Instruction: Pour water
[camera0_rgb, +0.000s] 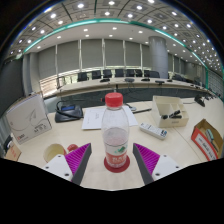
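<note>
The lower ends of the claw (112, 160) run out of view, so only the purple pads (77, 158) and finger edges show. The bottle (115, 131) covers part of the papers (92, 117) behind it. Print on the bottle's label is too small to read. The box (27, 118) and the carton (209, 138) are cut off at the sides.

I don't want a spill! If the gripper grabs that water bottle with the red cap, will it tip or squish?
The water bottle is tall and narrow on a small base, so a high push would probably tip it. Its clear plastic looks thin, so it may dent under a hard squeeze. It stands between the open gripper fingers, and the red cap is on, so spilling seems unlikely.
</note>
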